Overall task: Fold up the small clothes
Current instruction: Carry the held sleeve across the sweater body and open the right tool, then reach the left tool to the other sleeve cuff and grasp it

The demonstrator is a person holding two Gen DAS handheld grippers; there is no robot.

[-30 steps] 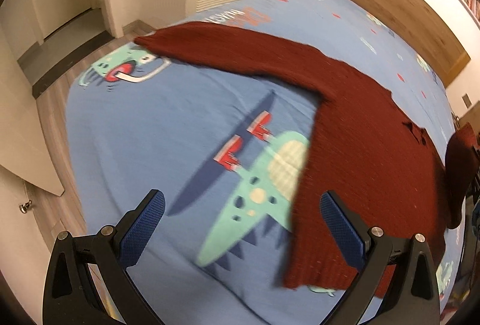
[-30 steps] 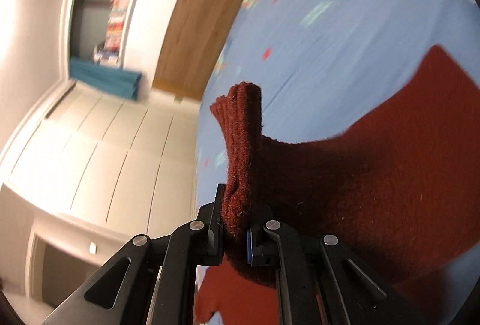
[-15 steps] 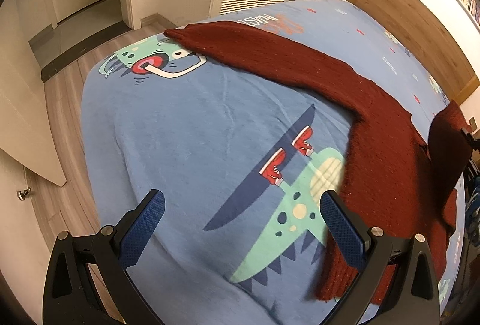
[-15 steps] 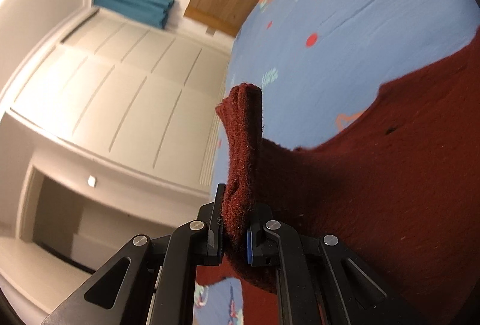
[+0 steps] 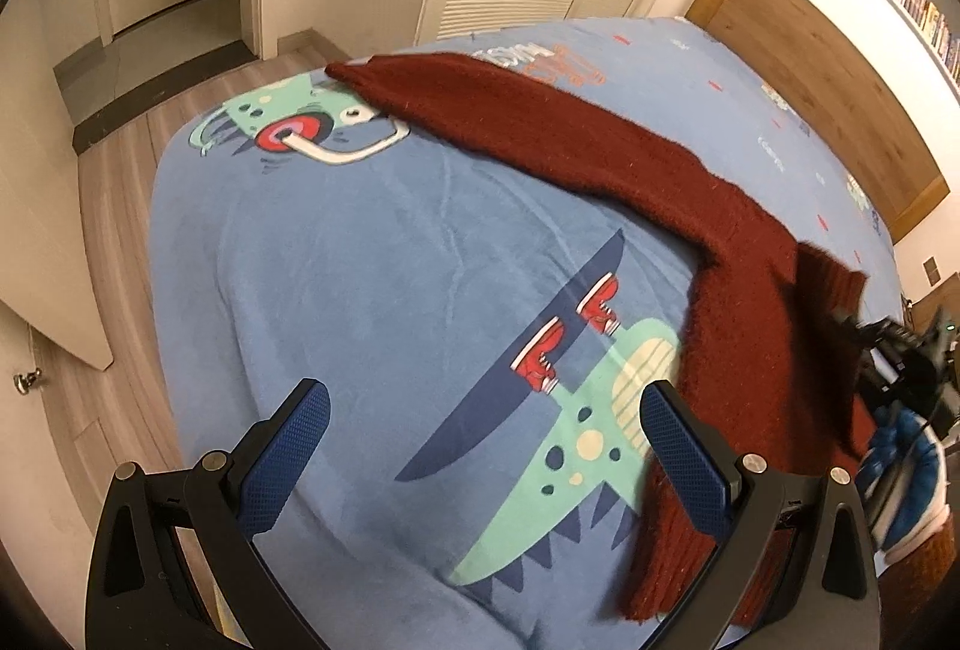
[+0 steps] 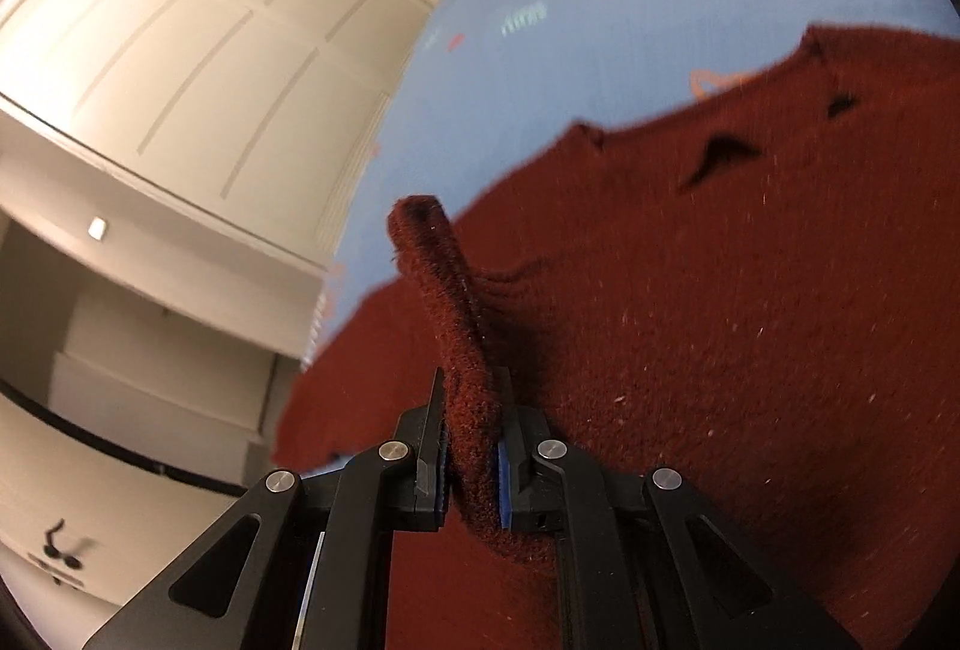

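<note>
Sweater [image 5: 600, 152]: dark red knit, spread on the blue printed bedcover [image 5: 372, 278]; one sleeve runs far ahead of the left claw, the body lies ahead and to its right.
Left claw [image 5: 483, 431]: jaws spread wide, holding nothing — it hangs over bare bedcover, its right finger just beside the sweater's near hem.
Right claw [image 6: 471, 449]: jaws closed tight on a doubled fold of the knit, which stands up between the pads; the sweater's body fills the view ahead and to the right.
Handling: judged soft, limp and light; thick knit should not slip, but it will stretch and sag if lifted by one point.
Hold points: cuff, hem corner or shoulder seam — ribbed edges give the firmest pinch.
Risk: the sleeve ahead may drag and bunch.
</note>
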